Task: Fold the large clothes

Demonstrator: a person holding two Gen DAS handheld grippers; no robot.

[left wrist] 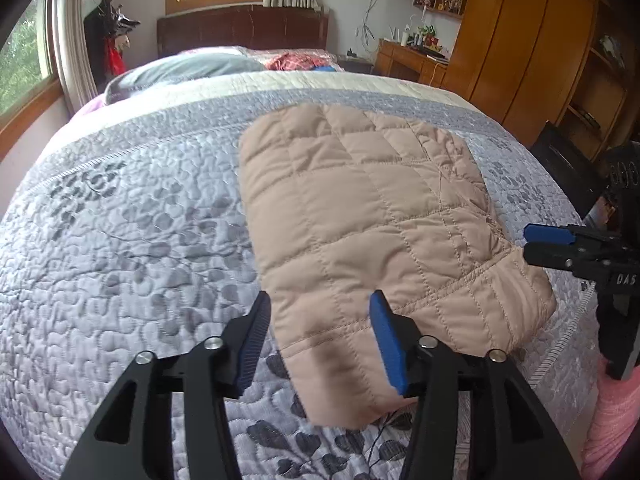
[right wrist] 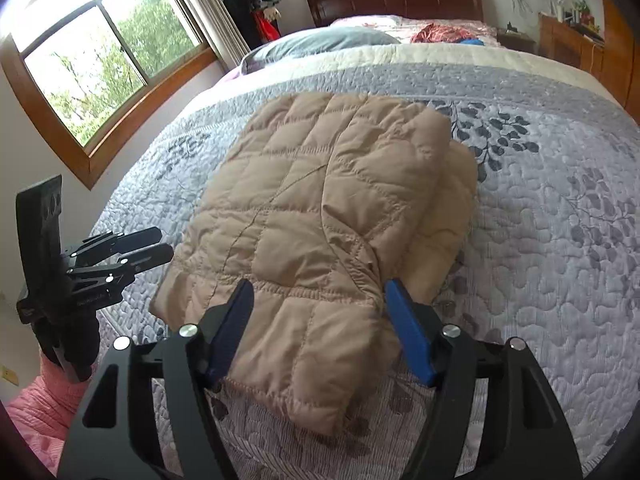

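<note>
A tan quilted jacket (left wrist: 360, 208) lies folded on the grey floral bedspread (left wrist: 120, 240). My left gripper (left wrist: 320, 304) hovers over its near left corner. Its blue pads stand apart and do not press on the cloth. In the right wrist view the jacket (right wrist: 312, 200) shows a sleeve folded across its top. My right gripper (right wrist: 320, 288) stands open over the near right hem, its pads clear of the fabric. Each gripper also shows in the other's view: the right gripper (left wrist: 532, 244) beside the jacket's right edge, the left gripper (right wrist: 160, 246) beside its left edge.
A grey pillow (left wrist: 188, 68) and red and blue clothes (left wrist: 296, 62) lie at the head of the bed by the dark headboard (left wrist: 240, 32). Wooden wardrobes (left wrist: 520, 40) stand on the right and a window (right wrist: 100, 60) on the left. A pink sleeve (right wrist: 44, 404) shows low down.
</note>
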